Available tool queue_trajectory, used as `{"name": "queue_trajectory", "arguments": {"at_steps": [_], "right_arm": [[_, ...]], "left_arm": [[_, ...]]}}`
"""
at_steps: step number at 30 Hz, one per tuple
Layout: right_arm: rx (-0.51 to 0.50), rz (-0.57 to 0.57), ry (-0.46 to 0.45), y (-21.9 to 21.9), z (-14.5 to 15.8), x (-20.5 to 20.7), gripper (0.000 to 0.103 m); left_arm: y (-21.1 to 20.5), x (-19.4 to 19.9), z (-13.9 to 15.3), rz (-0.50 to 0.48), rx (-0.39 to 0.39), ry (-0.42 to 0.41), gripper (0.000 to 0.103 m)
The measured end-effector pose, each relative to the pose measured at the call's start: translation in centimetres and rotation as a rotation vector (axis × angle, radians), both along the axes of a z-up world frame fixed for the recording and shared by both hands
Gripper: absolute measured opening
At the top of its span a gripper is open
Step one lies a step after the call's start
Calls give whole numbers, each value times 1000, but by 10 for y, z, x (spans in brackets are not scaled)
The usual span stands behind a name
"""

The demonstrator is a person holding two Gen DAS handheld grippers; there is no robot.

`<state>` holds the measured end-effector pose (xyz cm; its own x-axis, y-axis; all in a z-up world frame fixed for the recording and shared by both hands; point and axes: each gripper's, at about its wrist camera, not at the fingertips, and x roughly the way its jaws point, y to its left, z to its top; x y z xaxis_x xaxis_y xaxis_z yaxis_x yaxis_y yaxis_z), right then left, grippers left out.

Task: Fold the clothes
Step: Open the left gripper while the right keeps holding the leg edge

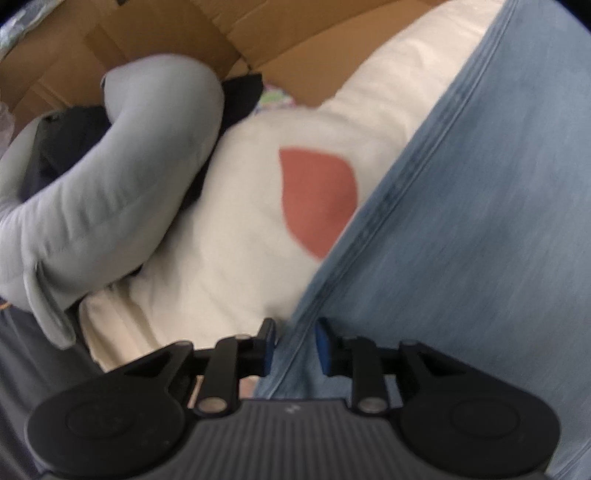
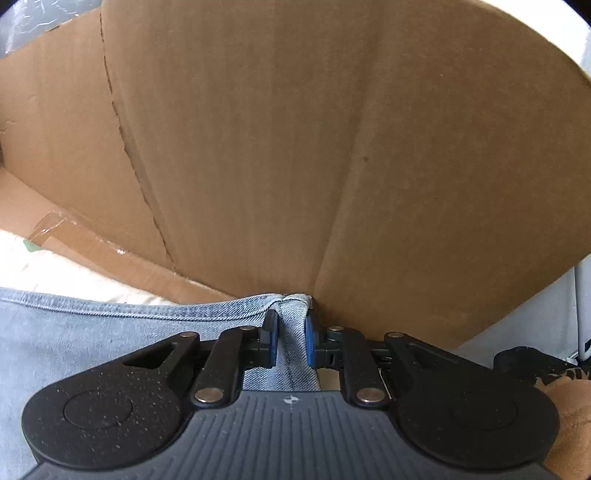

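Light blue jeans (image 1: 461, 240) fill the right side of the left wrist view and lie over a white garment (image 1: 229, 258) with a red patch. My left gripper (image 1: 295, 345) stands over the jeans' seamed edge. Its jaws are slightly apart and the denim runs between them with a small gap at the left pad. In the right wrist view my right gripper (image 2: 291, 338) is shut on a bunched corner of the jeans (image 2: 92, 332), close to the cardboard box wall (image 2: 295, 147).
A rolled grey garment (image 1: 110, 177) and a dark one (image 1: 240, 96) lie left of the white garment, inside the cardboard box (image 1: 147, 33). White cloth (image 2: 55, 273) shows beyond the denim. A brown fabric (image 2: 569, 413) sits at the lower right.
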<state>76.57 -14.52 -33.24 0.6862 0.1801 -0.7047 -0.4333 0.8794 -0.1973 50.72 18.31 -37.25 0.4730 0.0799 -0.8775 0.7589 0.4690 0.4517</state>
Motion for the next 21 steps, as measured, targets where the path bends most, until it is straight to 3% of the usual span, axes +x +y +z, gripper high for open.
{"name": "queue_trajectory", "arguments": {"at_steps": [5, 11, 15, 21], "right_arm": [[-17, -20, -39, 7, 0, -1, 12], [1, -40, 2, 10, -9, 7, 13], [3, -56, 15, 3, -9, 6, 32], [51, -32, 3, -16, 14, -16, 37]], "left_arm": [[-31, -3, -2, -64, -37, -12, 28], [-69, -10, -17, -112, -100, -4, 30], [-103, -17, -33, -159, -122, 1, 30], [-145, -14, -45, -186, -180, 0, 30]]}}
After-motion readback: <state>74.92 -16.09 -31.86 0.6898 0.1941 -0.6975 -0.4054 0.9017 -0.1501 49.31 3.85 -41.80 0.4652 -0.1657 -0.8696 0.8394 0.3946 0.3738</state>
